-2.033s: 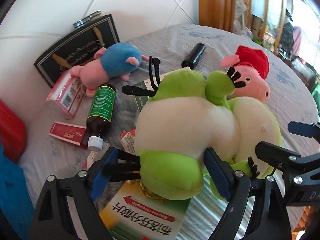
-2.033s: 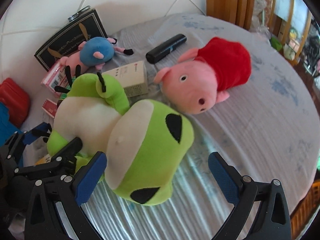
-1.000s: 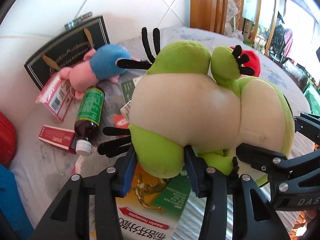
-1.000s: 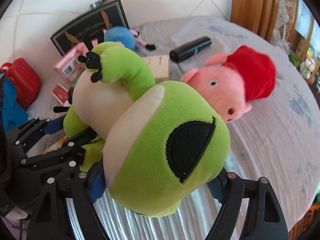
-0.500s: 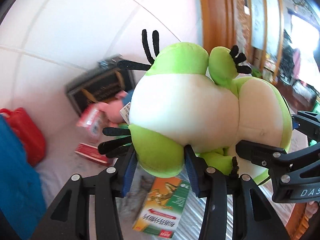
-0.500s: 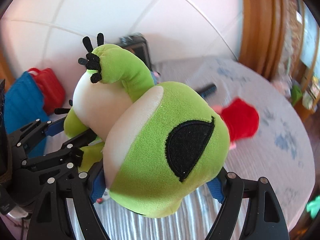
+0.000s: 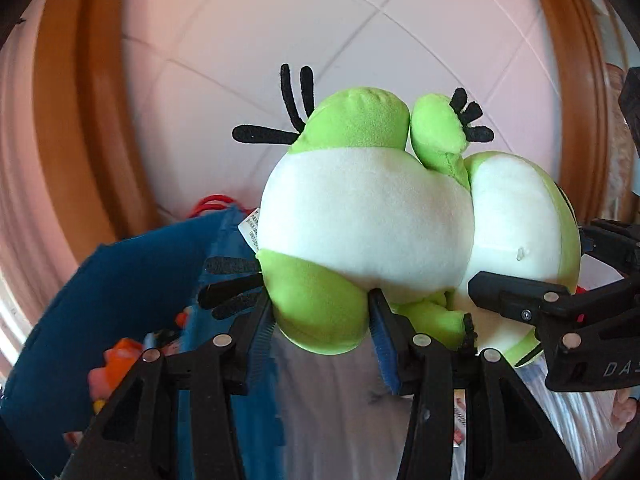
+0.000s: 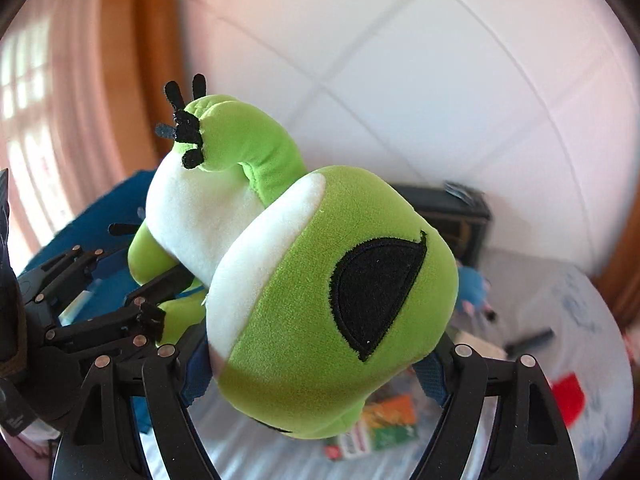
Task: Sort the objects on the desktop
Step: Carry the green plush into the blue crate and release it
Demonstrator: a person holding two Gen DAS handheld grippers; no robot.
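Note:
A green and white frog plush hangs in the air, held by both grippers. My left gripper is shut on one green leg of the frog, its blue pads pressing in from both sides. My right gripper is shut on the frog's big head, which bulges out between the pads. One finger of the right gripper shows at the right of the left wrist view. The left gripper's fingers show at the left of the right wrist view.
A blue fabric bin stands low at the left with an orange toy inside. On the table below lie medicine boxes, a blue-dressed pig plush, a black box and a black tube. A white tiled wall is behind.
Both grippers have lifted the frog plush off the table and swung it left. The table objects dropped low in view. The blue bin now shows under the left side.

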